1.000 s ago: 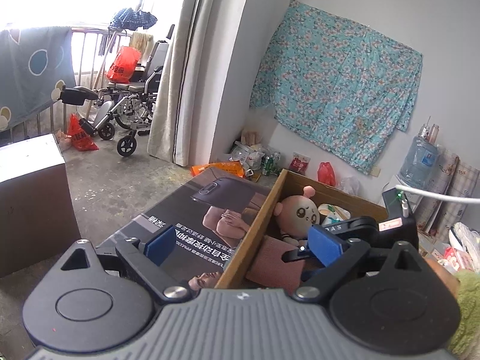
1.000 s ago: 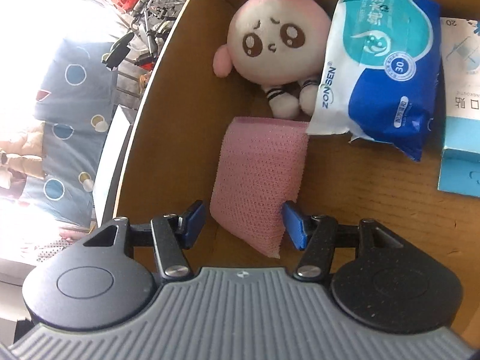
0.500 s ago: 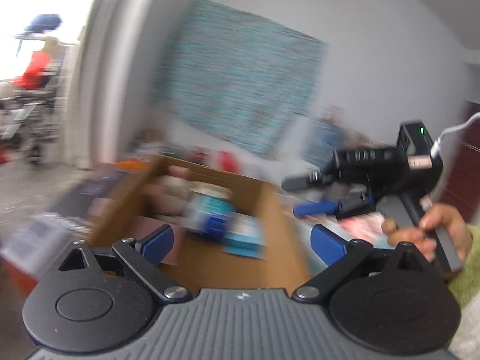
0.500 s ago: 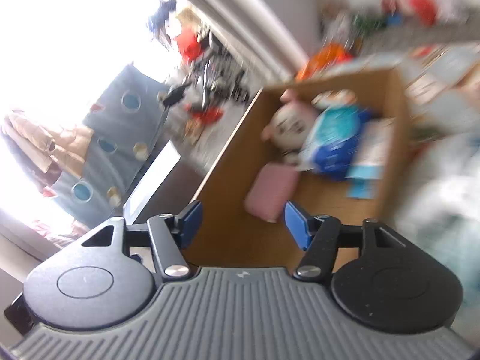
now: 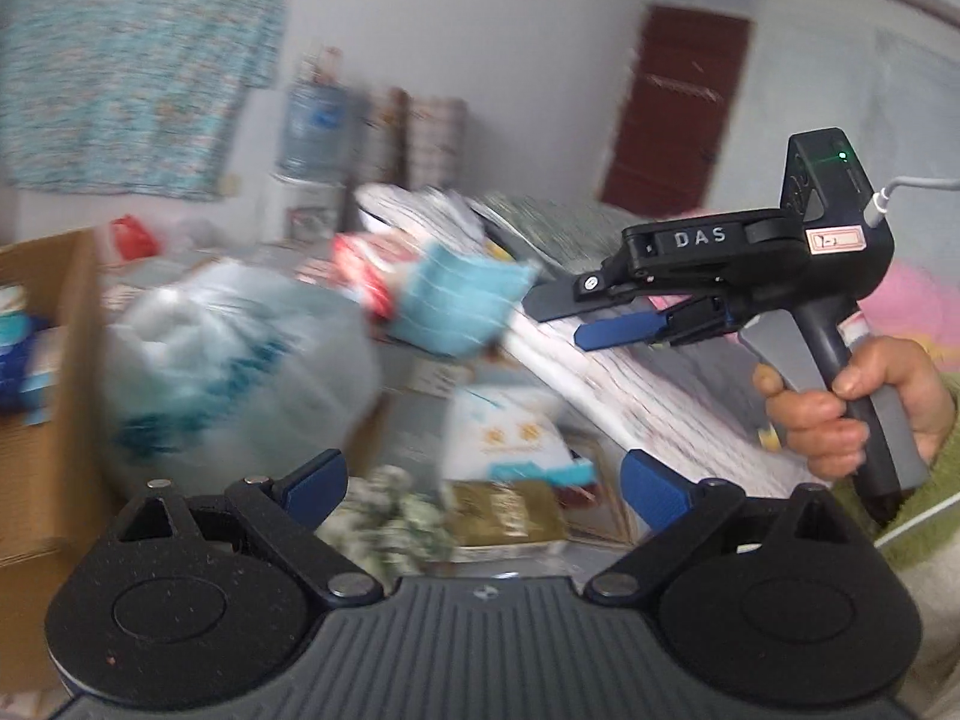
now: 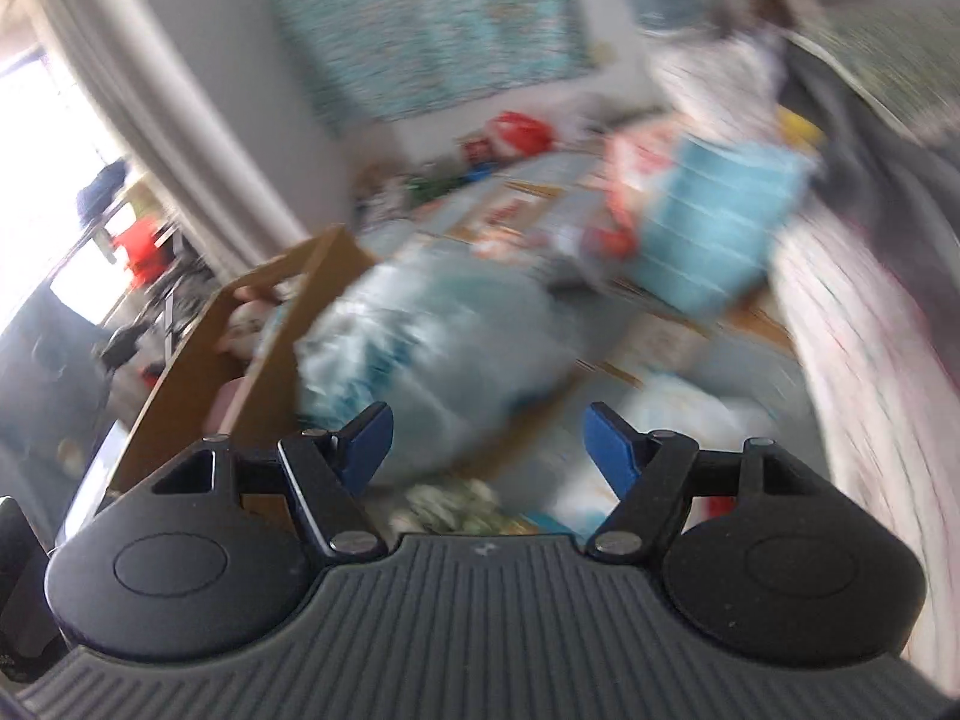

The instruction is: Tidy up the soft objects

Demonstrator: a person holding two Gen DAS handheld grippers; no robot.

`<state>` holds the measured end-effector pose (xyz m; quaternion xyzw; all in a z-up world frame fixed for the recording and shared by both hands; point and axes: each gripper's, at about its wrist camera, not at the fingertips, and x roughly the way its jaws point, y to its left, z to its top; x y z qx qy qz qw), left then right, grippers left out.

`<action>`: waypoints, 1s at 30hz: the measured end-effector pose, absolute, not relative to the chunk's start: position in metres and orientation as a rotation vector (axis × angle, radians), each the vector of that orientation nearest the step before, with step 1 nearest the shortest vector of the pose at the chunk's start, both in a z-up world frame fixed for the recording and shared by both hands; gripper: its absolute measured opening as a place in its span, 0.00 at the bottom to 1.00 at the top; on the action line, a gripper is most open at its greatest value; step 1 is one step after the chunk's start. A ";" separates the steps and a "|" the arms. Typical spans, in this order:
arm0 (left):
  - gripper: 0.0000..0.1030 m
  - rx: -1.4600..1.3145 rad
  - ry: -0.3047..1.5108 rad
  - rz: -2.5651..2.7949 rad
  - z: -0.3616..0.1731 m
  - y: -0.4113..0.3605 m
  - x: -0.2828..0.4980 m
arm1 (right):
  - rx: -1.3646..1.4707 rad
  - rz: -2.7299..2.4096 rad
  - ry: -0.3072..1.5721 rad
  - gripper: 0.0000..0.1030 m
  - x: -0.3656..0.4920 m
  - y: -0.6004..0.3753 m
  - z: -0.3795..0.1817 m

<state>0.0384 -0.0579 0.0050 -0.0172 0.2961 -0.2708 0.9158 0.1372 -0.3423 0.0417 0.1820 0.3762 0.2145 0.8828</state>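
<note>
Both views are motion-blurred. My left gripper (image 5: 483,486) is open and empty above a clutter of soft packs. My right gripper (image 6: 489,441) is open and empty; it also shows in the left wrist view (image 5: 558,318), held in the air at the right. A large clear plastic bag (image 5: 240,360) of white and blue soft goods lies beside the cardboard box (image 5: 54,420), also in the right wrist view (image 6: 432,348). The box (image 6: 252,324) holds the pink plush (image 6: 240,324) and pink cloth, mostly hidden. A light blue pack (image 5: 462,300) sits behind the bag.
A white tissue pack (image 5: 510,444), a gold pack (image 5: 510,516) and a green-white crumpled item (image 5: 396,516) lie near my left fingers. A striped bed edge (image 5: 660,396) runs on the right. A water jug (image 5: 315,126) and floral cloth (image 5: 120,60) stand by the wall.
My right gripper has let go of the pink cloth in the box and pulled out. Both grippers have swung right, away from the box, toward the clutter by the bed.
</note>
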 end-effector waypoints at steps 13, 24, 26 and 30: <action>0.94 -0.019 0.765 -0.609 -0.026 -0.119 0.126 | 0.524 0.316 0.893 0.59 0.176 -0.366 -0.062; 0.93 -0.003 0.919 -0.624 -0.058 -0.149 0.178 | 0.586 0.301 0.965 0.45 0.202 -0.372 -0.091; 0.91 -0.010 0.947 -0.631 -0.063 -0.152 0.185 | 0.595 0.305 0.961 0.42 0.204 -0.372 -0.093; 0.87 -0.023 0.988 -0.632 -0.072 -0.157 0.196 | 0.595 0.325 0.951 0.37 0.207 -0.370 -0.097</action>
